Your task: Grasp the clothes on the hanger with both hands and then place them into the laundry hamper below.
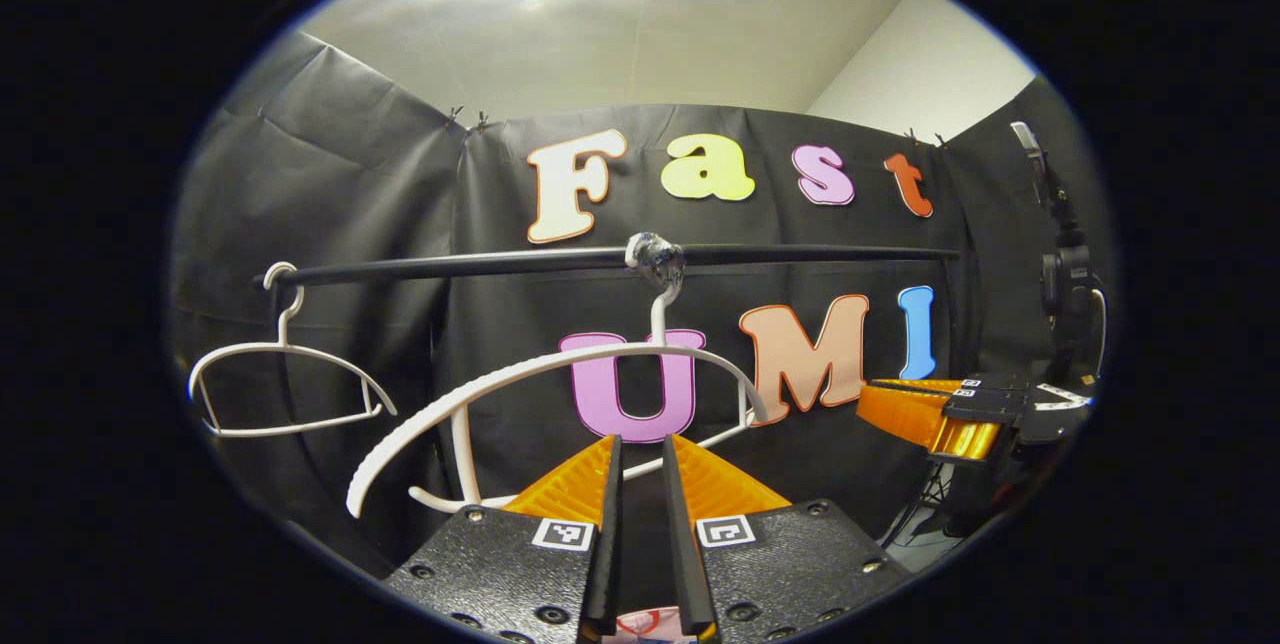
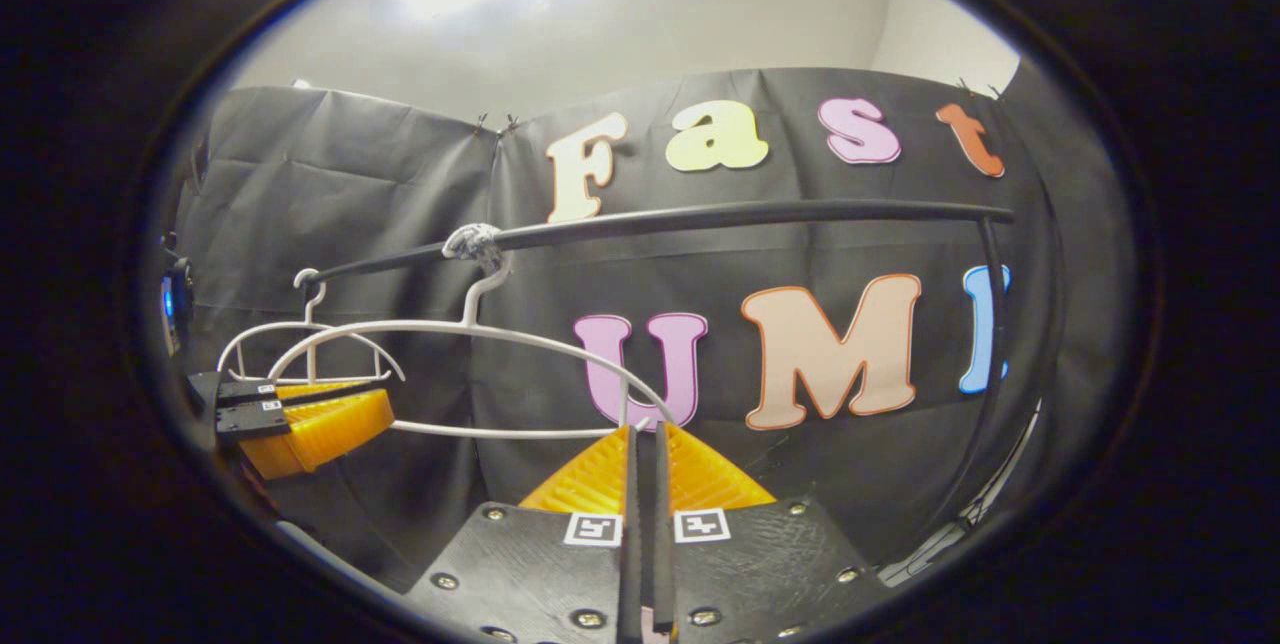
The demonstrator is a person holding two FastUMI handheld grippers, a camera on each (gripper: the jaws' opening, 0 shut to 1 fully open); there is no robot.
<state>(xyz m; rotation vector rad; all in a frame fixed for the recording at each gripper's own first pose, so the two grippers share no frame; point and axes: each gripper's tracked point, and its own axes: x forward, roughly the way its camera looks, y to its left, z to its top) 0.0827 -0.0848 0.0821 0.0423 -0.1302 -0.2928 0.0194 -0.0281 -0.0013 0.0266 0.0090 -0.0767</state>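
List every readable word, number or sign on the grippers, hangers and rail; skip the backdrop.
No readable text: none to quote.
Square black-and-white marker tags on the left gripper and right gripper: coded patterns, no letters or digits.
White plastic hangers and black rail: unmarked.

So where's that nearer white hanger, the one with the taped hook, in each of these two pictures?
Left gripper view: the taped-hook hanger hangs at centre, tilted, its lower end just behind the left claw.
Right gripper view: it hangs left of centre, level, its right end reaching the right claw.
Shared landmark: the black rail it hangs from, with a second white hanger farther along.
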